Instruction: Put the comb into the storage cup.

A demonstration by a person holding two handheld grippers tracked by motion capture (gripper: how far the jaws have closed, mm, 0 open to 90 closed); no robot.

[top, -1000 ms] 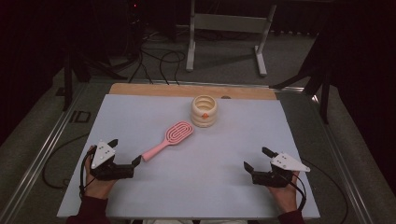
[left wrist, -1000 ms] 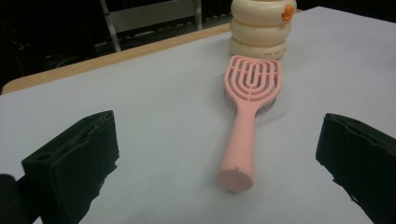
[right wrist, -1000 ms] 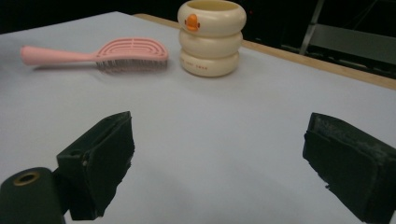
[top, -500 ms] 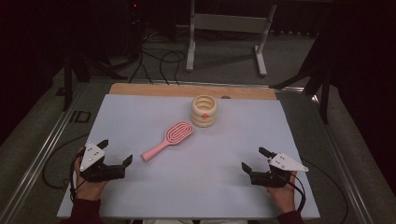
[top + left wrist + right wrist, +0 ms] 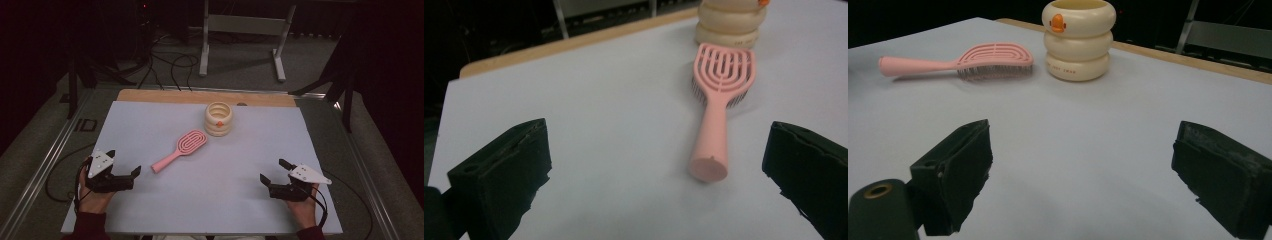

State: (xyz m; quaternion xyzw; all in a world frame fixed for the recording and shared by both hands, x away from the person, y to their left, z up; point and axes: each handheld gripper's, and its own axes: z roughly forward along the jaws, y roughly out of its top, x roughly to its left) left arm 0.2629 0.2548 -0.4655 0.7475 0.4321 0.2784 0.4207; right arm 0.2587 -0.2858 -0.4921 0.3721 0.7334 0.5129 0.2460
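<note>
A pink hairbrush (image 5: 181,148) lies bristles down in the middle of the white table top (image 5: 215,200), its handle pointing at the near left. A cream ribbed cup (image 5: 218,119) with an orange mark stands just behind the brush head. My left gripper (image 5: 123,162) rests at the near left, open and holding nothing, a short way from the handle end (image 5: 709,167). Over at the near right, my right gripper (image 5: 272,170) is open too, with nothing in it. The left gripper view has the brush (image 5: 720,95) between the spread jaws, farther off. The right gripper view shows brush (image 5: 968,61) and cup (image 5: 1078,40) ahead.
A wooden strip (image 5: 165,96) runs along the table's far edge. Metal rails border both sides. Behind the table, cables lie on the grey floor beside a white stand (image 5: 242,30).
My left gripper has drawn back to the left, away from the brush handle's end. The brush and cup have stayed put. The right gripper has shifted only slightly.
</note>
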